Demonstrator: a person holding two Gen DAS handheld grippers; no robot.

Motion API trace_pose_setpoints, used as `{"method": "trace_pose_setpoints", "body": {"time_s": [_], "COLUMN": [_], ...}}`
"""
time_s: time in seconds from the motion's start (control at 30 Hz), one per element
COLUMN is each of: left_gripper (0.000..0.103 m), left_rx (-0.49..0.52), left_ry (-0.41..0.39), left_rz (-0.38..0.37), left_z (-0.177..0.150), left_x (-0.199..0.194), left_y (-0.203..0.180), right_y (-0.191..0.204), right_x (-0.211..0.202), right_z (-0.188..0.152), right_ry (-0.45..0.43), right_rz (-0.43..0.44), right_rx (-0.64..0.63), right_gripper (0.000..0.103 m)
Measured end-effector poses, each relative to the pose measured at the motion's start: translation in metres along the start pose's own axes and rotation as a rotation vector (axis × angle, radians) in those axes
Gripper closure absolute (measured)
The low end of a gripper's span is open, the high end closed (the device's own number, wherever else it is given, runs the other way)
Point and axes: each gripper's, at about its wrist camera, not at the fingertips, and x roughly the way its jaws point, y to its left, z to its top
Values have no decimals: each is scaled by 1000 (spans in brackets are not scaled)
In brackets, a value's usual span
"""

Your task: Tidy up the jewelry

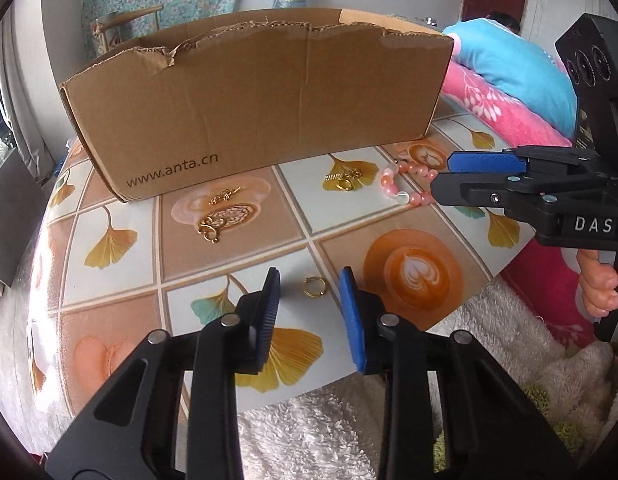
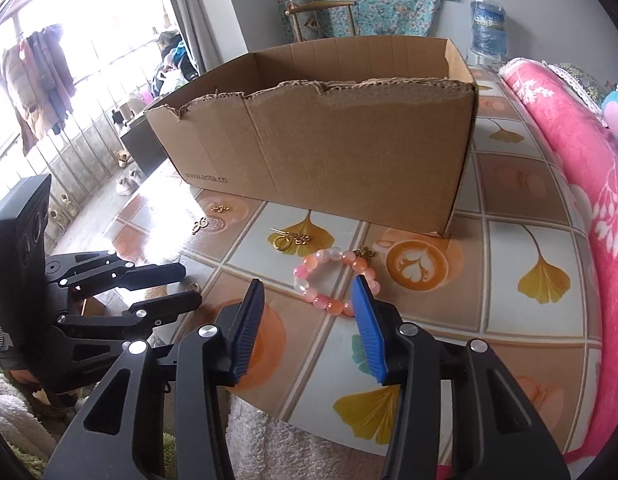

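Jewelry (image 1: 215,224) lies, perhaps loose, on patterned tabletop (image 1: 121,280)

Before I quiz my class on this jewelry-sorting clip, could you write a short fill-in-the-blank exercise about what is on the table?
1. The small gold ring lies on the table between the fingers of the ____ gripper.
2. The bead bracelet is pink, orange and ____.
3. The cardboard box is printed with the web address www.____.cn.
4. The tablecloth shows ginkgo leaves and cups of ____.

Missing words: left; white; anta; coffee
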Motion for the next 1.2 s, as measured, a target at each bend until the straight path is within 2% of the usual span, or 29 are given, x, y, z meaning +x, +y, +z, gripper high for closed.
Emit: {"method": "trace_pose_setpoints", "body": {"time_s": [0.17, 0.3, 0.5, 0.67, 0.8, 0.9, 1.03, 1.2], "left_gripper": [75, 86, 93, 94, 97, 97, 97, 97], "left_rx": [35, 50, 60, 73, 44, 15, 0, -13], "left_ry": [5, 3, -6, -19, -25, -31, -37, -45], "left_rz": [20, 22, 18, 36, 73, 72, 68, 51], "left_z": [1, 1, -2, -3, -2, -2, -2, -3], "left_x": [1, 2, 0, 0, 1, 1, 1, 1], "left_y": [-3, -6, -5, -2, 11, 21, 27, 30], "right_y": [7, 9, 13, 16, 24, 30, 32, 34], "right_x": [3, 2, 4, 7, 13, 23, 41, 57], "right_z": [3, 7, 9, 13, 20, 26, 30, 34], "right_ry": [0, -6, 2, 9, 11, 29, 78, 127], "right_rz": [27, 38, 40, 60, 73, 79, 58, -1], "right_rx": [-22, -24, -19, -7, -20, -35, -34, -40], "right_gripper": [66, 67, 68, 68, 68, 71, 77, 79]}}
